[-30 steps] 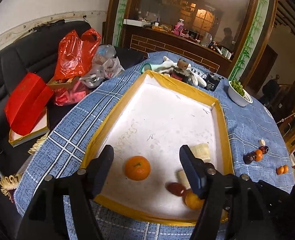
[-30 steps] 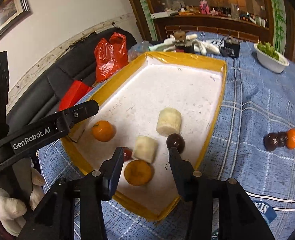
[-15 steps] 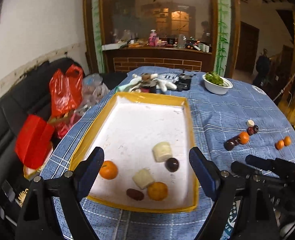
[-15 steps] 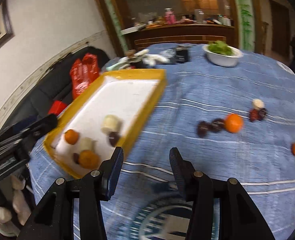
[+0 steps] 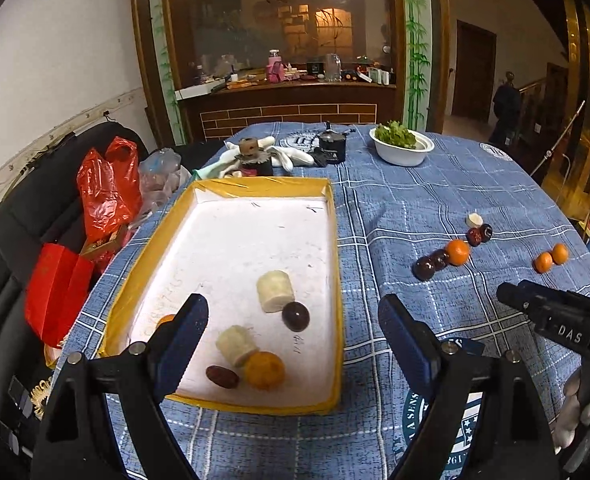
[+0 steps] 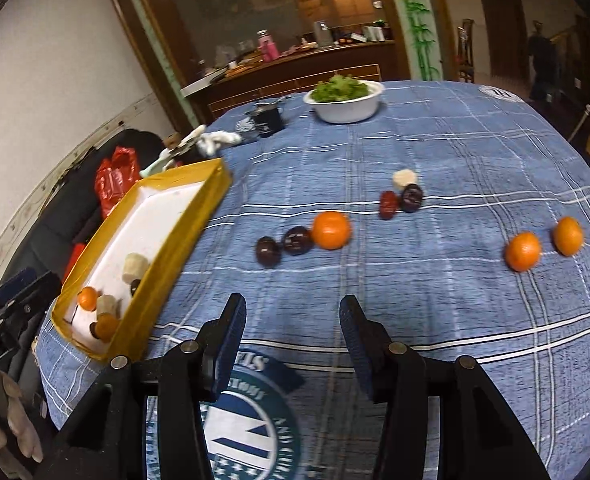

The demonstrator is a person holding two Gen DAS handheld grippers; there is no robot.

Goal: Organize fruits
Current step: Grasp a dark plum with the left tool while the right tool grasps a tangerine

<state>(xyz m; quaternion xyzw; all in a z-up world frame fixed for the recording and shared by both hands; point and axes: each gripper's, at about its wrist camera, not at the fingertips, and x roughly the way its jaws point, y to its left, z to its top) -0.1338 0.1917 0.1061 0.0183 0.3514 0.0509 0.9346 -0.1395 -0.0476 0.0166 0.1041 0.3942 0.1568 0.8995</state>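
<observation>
Right claw (image 6: pixel 291 320) swung off tray (image 6: pixel 183 216) edge onto open cloth; both claws released, empty

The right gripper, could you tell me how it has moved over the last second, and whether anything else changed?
The right gripper swung from above the tray rightward toward the loose fruit on the cloth, facing the nearest orange. The left gripper pulled back and opened wider. Both are empty; the tray's fruit stayed put.
</observation>
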